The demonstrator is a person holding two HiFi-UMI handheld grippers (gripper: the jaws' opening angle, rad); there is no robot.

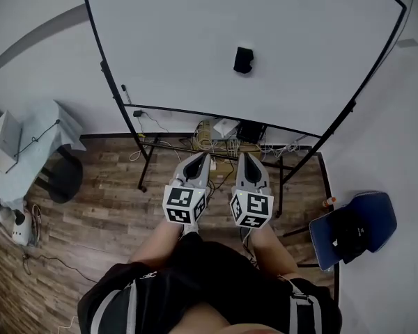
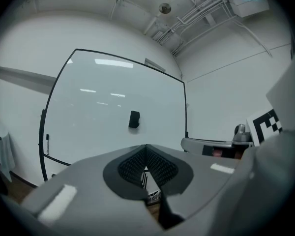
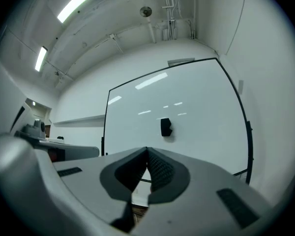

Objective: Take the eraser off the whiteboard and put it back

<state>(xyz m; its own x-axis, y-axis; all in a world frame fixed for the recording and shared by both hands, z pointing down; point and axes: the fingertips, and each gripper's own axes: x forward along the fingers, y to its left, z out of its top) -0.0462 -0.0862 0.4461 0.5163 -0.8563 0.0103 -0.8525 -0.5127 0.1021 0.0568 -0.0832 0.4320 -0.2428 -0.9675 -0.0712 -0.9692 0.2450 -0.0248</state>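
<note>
L tool (image 1: 205, 160), R tool (image 1: 242, 160) closed; eraser (image 1: 243, 60) on whiteboard (image 1: 174, 54)

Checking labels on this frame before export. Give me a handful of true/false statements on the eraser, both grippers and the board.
1. The eraser sits on the whiteboard. True.
2. The right gripper is shut on the eraser. False: its jaws are together with nothing between them, and the eraser is apart from it, on the board.
3. The left gripper has its jaws together and holds nothing. True.
4. The whiteboard is covered in writing. False: no writing shows on it; only the eraser sits on its face.
5. A blue chair stands to the right of the board's stand in the head view. True.
</note>
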